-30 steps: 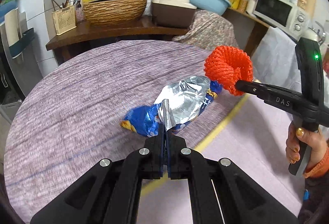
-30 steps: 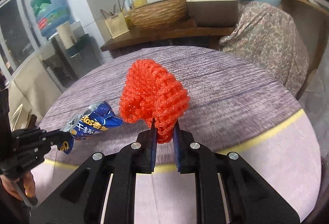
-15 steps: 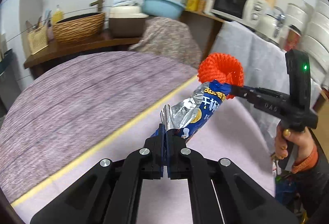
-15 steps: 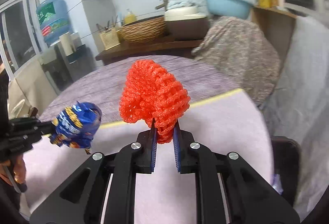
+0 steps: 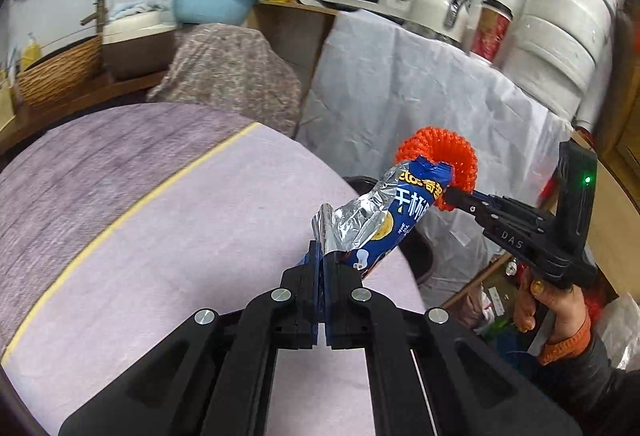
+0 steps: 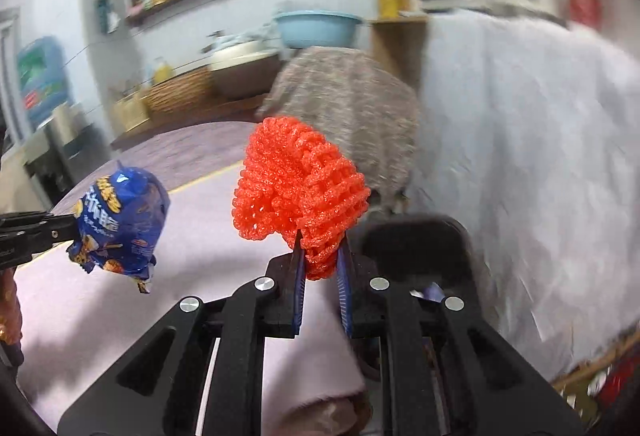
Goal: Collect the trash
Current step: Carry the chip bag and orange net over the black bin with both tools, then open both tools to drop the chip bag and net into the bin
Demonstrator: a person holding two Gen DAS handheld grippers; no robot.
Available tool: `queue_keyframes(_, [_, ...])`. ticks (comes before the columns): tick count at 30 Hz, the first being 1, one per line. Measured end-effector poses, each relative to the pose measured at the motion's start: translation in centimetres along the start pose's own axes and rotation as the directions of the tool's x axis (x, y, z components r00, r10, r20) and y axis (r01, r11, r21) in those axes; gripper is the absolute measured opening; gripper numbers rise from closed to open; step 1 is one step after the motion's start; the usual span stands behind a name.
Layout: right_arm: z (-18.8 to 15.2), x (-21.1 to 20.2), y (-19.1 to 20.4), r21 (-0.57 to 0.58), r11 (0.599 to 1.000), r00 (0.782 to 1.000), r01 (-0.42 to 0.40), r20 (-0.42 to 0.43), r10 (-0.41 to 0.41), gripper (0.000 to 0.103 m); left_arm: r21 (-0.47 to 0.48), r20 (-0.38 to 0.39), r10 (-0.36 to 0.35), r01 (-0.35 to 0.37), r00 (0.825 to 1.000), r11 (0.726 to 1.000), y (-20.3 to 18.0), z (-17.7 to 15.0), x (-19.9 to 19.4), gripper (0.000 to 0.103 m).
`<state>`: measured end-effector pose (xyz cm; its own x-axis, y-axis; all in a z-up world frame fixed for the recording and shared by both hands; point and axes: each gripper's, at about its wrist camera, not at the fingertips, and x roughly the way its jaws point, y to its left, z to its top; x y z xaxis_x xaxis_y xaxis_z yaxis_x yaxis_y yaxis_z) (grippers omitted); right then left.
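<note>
Both my hands have swung off the wood-grain middle of the table point(image 5: 100, 172) toward its pale edge, so the white drape point(image 5: 420, 104) and a black bin point(image 6: 420, 248) now fill the far side where the basket counter was a second ago.

My left gripper point(image 5: 320, 256) is clamped tight, jaws pressed together on the torn silver end of a blue snack bag point(image 5: 384, 220). That bag juts up and to the right from my fingertips, clear of the table, and its far end overlaps the orange net point(image 5: 444, 160) in the left view. From the right view the bag point(image 6: 120, 224) hangs to the left of the net, apart from it, above the pale cloth.

My right gripper point(image 6: 320, 256) is nearly closed, pinching the lower tail of the net point(image 6: 296, 188) between its blue pads point(image 6: 344, 276). Most of the net bulges above and a little left of the fingertips. The bin's rim sits just beyond and to the right of those fingertips, lower down, against the drape. Whether the net is over the bin's mouth I cannot tell. My right hand point(image 5: 552, 312) grips the handle below the green light; the right view is blurred.
</note>
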<state>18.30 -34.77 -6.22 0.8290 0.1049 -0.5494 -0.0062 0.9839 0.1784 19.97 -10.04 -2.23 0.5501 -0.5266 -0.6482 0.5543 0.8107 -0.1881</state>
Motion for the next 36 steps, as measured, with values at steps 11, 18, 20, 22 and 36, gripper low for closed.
queue_keyframes(11, [-3.7,6.5,-8.7,0.157,0.978,0.981,0.137,-0.16,-0.112,0.015,0.072,-0.05,-0.059,0.063,0.997,0.995,-6.1,1.9,5.4,0.003])
queue_keyframes(18, [-5.5,13.6,-12.1,0.257,0.955,0.962,0.147,-0.263,-0.077,0.054,0.091,-0.063,-0.065,0.071,0.996,0.993,-8.0,3.3,7.4,0.003])
queue_keyframes(20, [-5.9,14.4,-12.8,0.269,0.944,0.957,0.19,-0.265,-0.117,0.065,0.094,-0.067,-0.063,0.069,0.996,0.993,-8.4,3.8,8.2,0.003])
queue_keyframes(22, [-6.5,14.4,-13.2,0.282,0.938,0.958,0.203,-0.253,-0.131,0.065,0.098,-0.081,-0.07,0.078,0.994,0.992,-9.0,4.4,9.3,0.003])
queue_keyframes(36, [-7.8,6.6,-16.7,0.381,0.867,0.946,0.321,-0.162,-0.28,0.069,-0.049,-0.27,-0.072,0.061,0.96,0.997,-10.5,5.9,20.2,0.02])
